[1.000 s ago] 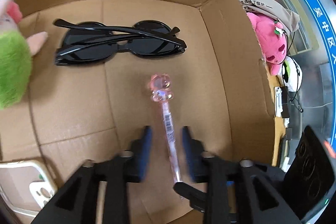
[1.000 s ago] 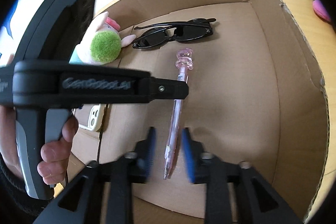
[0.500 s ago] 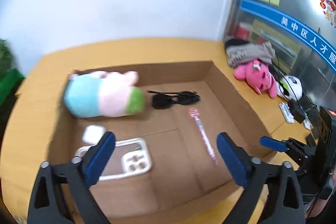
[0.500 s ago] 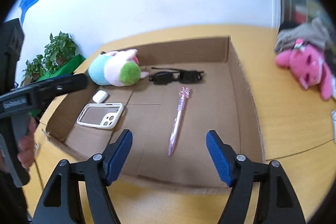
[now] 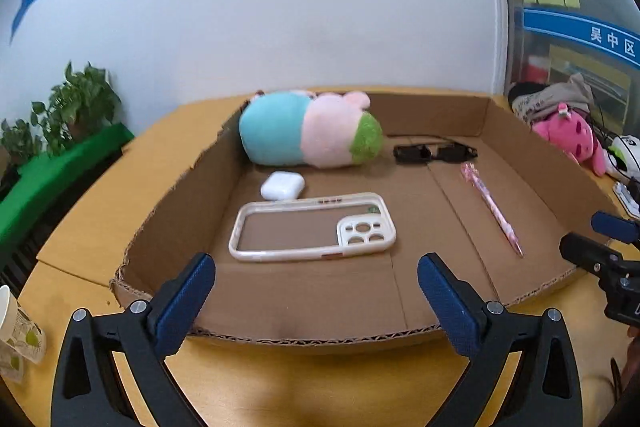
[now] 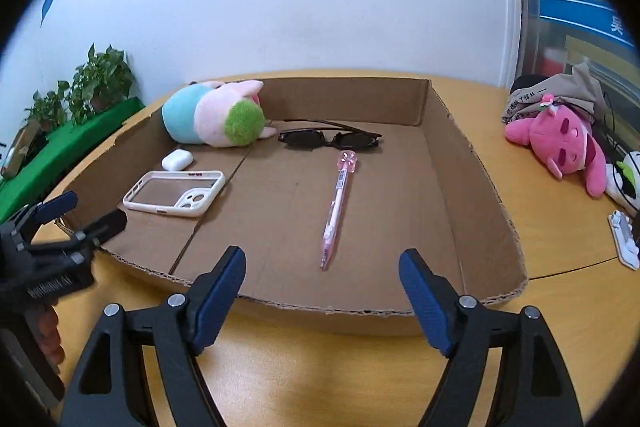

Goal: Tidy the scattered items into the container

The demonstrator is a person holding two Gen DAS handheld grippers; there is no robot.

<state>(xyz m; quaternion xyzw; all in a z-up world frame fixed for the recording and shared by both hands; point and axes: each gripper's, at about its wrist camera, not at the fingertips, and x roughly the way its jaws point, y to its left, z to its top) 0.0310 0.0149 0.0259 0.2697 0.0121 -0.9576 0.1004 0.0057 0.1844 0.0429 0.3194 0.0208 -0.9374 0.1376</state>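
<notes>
- Both grippers sit at the near edge of the cardboard box [image 6: 472, 163], w/ the jaws wide apart & nothing in them: left gripper [image 5: 316, 303], right gripper [image 6: 322, 293].
- The pink pen [image 6: 338, 203] lies in the box, just ahead of the right gripper. Its long side runs near-to-far, tip toward us. Right gripper is nearer to it.
- In the box: 1 pen, 1 sunglasses [image 6: 330, 138], 1 phone case [image 5: 314, 227], 1 earbud case [image 5: 282, 185], 1 plush toy [image 5: 310, 139].
- On the table [image 6: 320, 359] at the right, outside the box: 1 pink plush [image 6: 560, 147]. I think it's prob not part of the job; looks about done.
</notes>
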